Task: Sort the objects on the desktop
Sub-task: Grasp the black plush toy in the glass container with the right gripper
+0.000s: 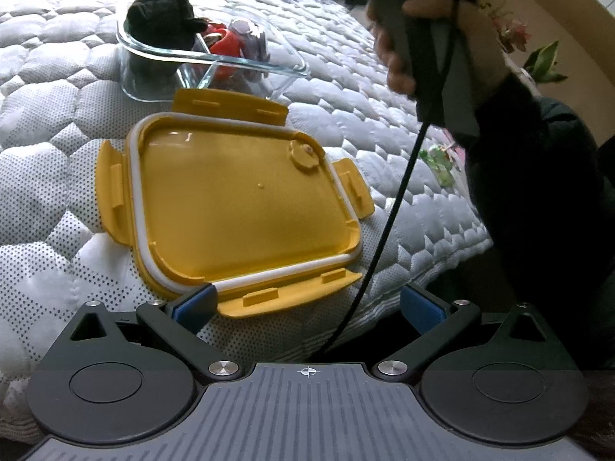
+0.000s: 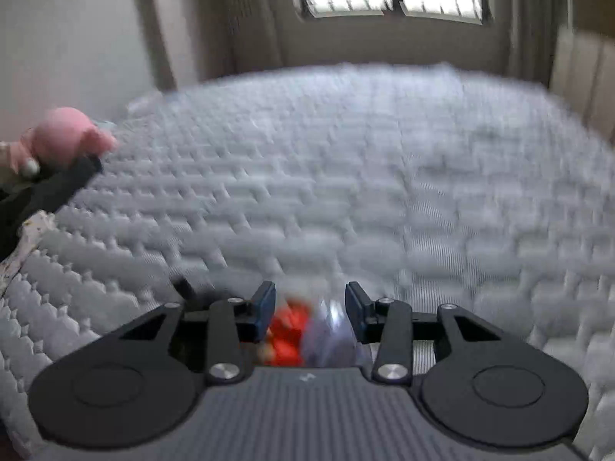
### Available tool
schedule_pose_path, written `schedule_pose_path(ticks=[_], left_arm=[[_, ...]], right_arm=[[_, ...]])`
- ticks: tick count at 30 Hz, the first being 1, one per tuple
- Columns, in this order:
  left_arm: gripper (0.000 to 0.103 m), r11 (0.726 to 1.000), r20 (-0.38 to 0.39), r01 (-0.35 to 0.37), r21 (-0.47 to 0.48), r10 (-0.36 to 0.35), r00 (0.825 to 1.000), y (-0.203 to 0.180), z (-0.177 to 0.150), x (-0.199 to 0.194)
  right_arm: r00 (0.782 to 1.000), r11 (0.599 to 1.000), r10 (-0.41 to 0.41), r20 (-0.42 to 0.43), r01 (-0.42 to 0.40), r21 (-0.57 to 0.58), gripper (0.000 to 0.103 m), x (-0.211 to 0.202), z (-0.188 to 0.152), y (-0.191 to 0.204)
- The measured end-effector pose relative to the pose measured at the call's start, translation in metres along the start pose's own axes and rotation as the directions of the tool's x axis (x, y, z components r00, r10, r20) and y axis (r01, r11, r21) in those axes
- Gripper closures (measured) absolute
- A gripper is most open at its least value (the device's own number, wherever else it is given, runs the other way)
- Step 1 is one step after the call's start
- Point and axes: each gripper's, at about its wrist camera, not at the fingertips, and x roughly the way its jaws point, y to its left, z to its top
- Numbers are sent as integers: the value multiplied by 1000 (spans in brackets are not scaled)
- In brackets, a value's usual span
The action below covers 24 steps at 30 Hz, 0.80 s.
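A yellow rectangular plastic lid with a white seal is seen lying upside down on the white quilted mattress, just before the widely spread, empty left gripper. Behind it, a clear glass container holds a black plush toy and a red object. The right gripper is seen partly parted above blurred red and purple items, nothing gripped.

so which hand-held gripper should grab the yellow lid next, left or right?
Left. The left hand-held gripper is open with the yellow lid lying right ahead, its near flap between the fingers. The right hand-held gripper is over the glass container, its view motion-blurred.
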Motion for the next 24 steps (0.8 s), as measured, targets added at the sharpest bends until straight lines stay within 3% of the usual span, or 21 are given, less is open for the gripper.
schedule_pose_path(ticks=[3,5,10,12,14,18,21,24], left_arm=[[0,1000,9,4,-10,-4,1000,1,0,-2],[0,1000,19,0,-15,0,1000,3,0,-3],[0,1000,23,6,-27,-5,1000,7,-1,-7],[0,1000,28,-2,-30,3,1000,9,-3,-9],[0,999,35,-11,-35,12,999,11,-4,-12],[0,997,49,-15,-69,19,999,21,-5,-16],[0,997,57,-10,-80,15,998,25,-3,-17],[0,997,59,-8,-78,12,998,26,-1,-18]], right_arm=[[998,981,65,-18,-67,-183,57,2,-2,36],[998,960,63,-20,-66,-272,57,6,-8,59],[994,977,71,-79,-85,-197,56,25,-2,58],[992,982,75,-102,-92,-167,46,33,0,58],[989,986,80,-125,-97,-136,45,41,2,57],[981,992,92,-170,-106,-74,58,56,7,57],[974,993,105,-198,-113,-27,59,66,11,55],[976,988,156,-150,-156,9,59,46,17,45]])
